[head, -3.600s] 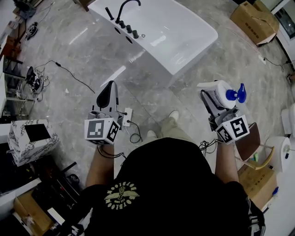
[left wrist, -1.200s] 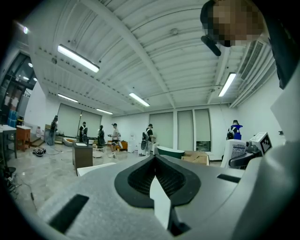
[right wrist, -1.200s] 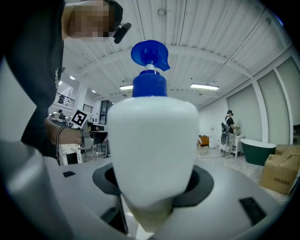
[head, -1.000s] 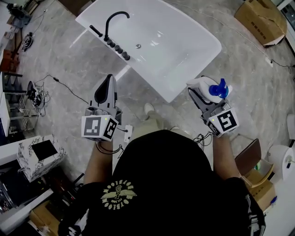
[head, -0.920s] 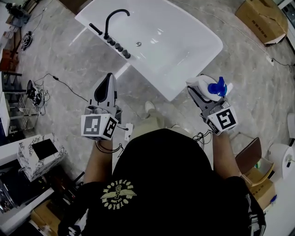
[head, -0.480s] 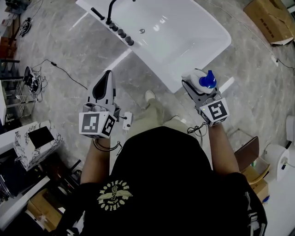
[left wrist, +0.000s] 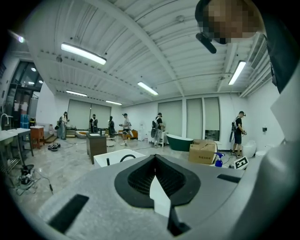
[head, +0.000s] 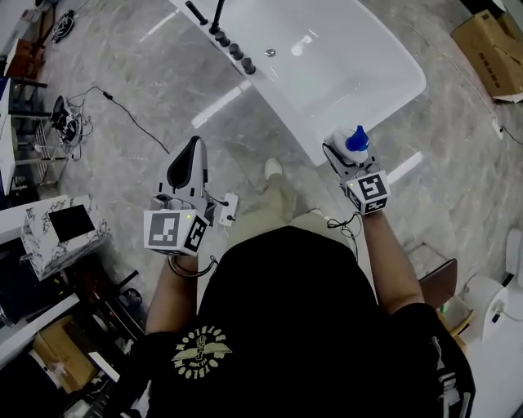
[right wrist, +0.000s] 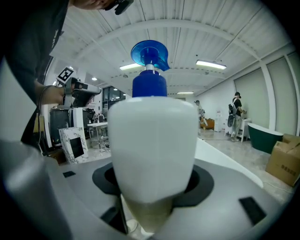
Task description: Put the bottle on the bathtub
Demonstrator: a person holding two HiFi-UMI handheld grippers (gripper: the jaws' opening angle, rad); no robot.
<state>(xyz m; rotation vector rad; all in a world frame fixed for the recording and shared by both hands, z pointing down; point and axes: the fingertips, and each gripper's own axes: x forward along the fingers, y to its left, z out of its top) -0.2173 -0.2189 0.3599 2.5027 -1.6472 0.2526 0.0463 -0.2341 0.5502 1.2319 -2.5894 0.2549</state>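
- As the person has stepped closer, the right gripper [head: 341, 157], clamped on the bottle [head: 349, 144], now hangs by the bathtub [head: 327, 73] rim, so placing looks near.
- Left gripper [head: 193, 150]: jaws closed, empty.

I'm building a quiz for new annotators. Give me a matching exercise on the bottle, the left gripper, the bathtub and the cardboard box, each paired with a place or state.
1 bottle
2 left gripper
3 bathtub
4 cardboard box

a jaws shut, nothing between
b on the floor, upper right
c held in the right gripper
d white, with a black faucet

Pairs: 1-c, 2-a, 3-d, 4-b
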